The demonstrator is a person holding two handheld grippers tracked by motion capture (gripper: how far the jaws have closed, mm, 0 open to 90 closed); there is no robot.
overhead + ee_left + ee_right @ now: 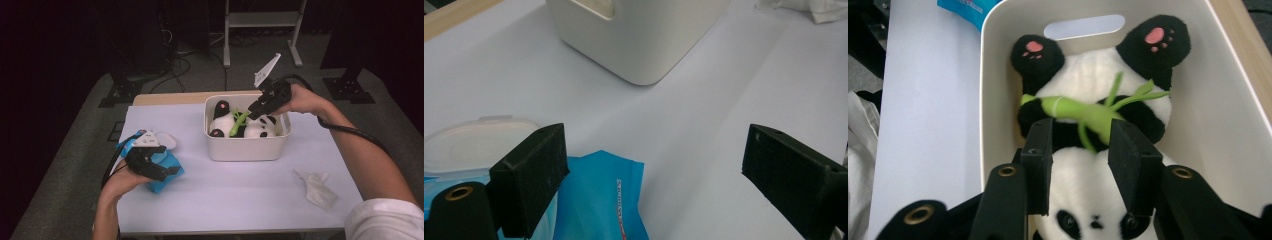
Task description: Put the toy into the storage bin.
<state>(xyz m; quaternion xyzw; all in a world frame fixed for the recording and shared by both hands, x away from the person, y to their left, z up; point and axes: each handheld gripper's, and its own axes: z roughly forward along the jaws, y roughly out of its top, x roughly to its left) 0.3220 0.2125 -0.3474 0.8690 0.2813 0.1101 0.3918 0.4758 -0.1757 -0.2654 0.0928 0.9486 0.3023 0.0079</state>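
**Right hand-held gripper over the panda in the bin**

I have the right hand-held gripper (1080, 137) down inside the white bin (245, 149), its jaws parted and straddling the green bamboo sprig (1088, 111) that lies across the belly of the plush panda (1095, 95). The pads stand either side of the sprig and the soft body beneath it; I cannot tell whether they touch yet, and nothing is clamped. The panda lies on its back in the bin, pink-soled feet toward the handle slot, head nearest my camera.

My judgement: this is the grasp step. To do it well I would go a little deeper so the pads take plush as well as the thin sprig, which alone could slip or tear. I would close squarely, clear of the bin wall, and lift straight up so the feet do not snag the rim.

The left hand-held gripper (651, 172) is wide open, holding nothing, poised over the blue wipes pack (599, 200) at the table's (240, 195) left. A crumpled white cloth (316, 186) lies at the right
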